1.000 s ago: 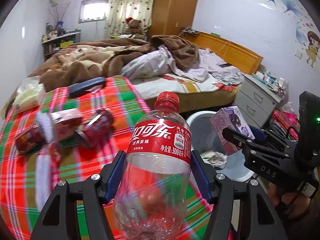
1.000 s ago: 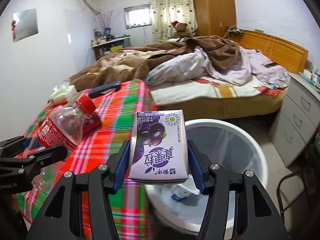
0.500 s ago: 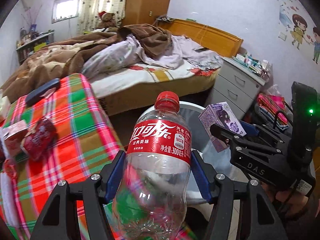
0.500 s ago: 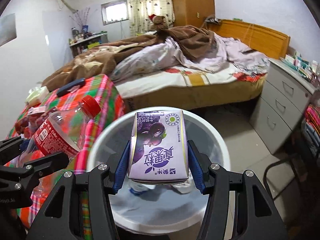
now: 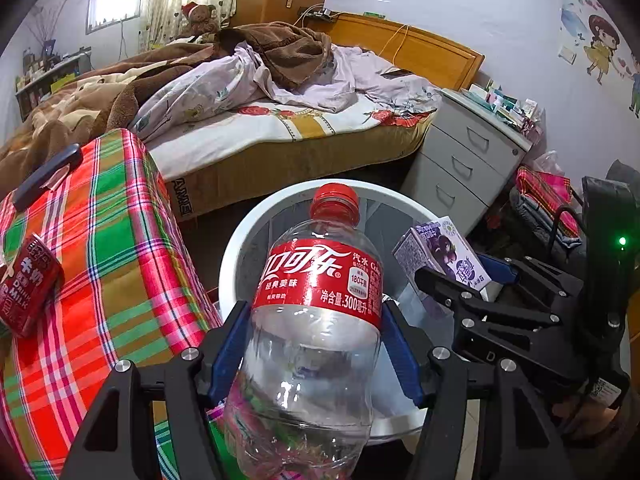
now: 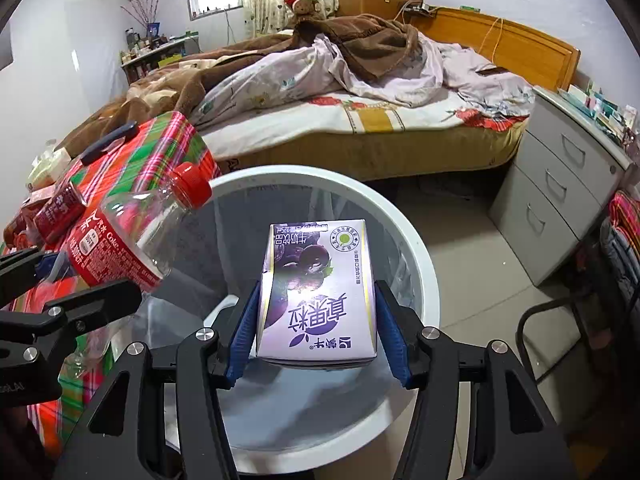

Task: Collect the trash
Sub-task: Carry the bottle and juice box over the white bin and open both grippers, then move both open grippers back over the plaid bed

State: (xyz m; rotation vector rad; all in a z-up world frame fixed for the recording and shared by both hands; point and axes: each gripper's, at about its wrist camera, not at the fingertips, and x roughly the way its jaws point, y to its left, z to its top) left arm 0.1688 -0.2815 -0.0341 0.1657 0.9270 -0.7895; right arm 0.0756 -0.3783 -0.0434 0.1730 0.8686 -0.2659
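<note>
Bedroom clutter frames everything: an unmade bed [image 6: 360,92] with brown blankets, a grey drawer unit [image 6: 560,184] and a plaid-covered table [image 5: 100,248] beside one white trash bin [image 6: 424,248].

Two pieces of trash are in hand, one per gripper. One clear plastic cola bottle [image 5: 316,320], empty, with a red cap and a red label, sits in the left gripper [image 5: 316,348]; its blue pads [image 5: 226,344] are pressed against the bottle's sides just under the label, so the gripper is clamped on it. From the right wrist view the bottle tilts with its cap over the bin's rim. One purple milk carton [image 6: 316,296], printed with dark berries and turned so its lettering reads upside down, is pinched between the blue pads [image 6: 242,332] of the right gripper [image 6: 316,336], held directly above the bin's opening.

Inside the bin, a clear liner and some pale scraps show. On the table, one red milk can [image 5: 24,288] lies near the edge in the left wrist view; the right wrist view shows more red packaging there, too crowded to count.
</note>
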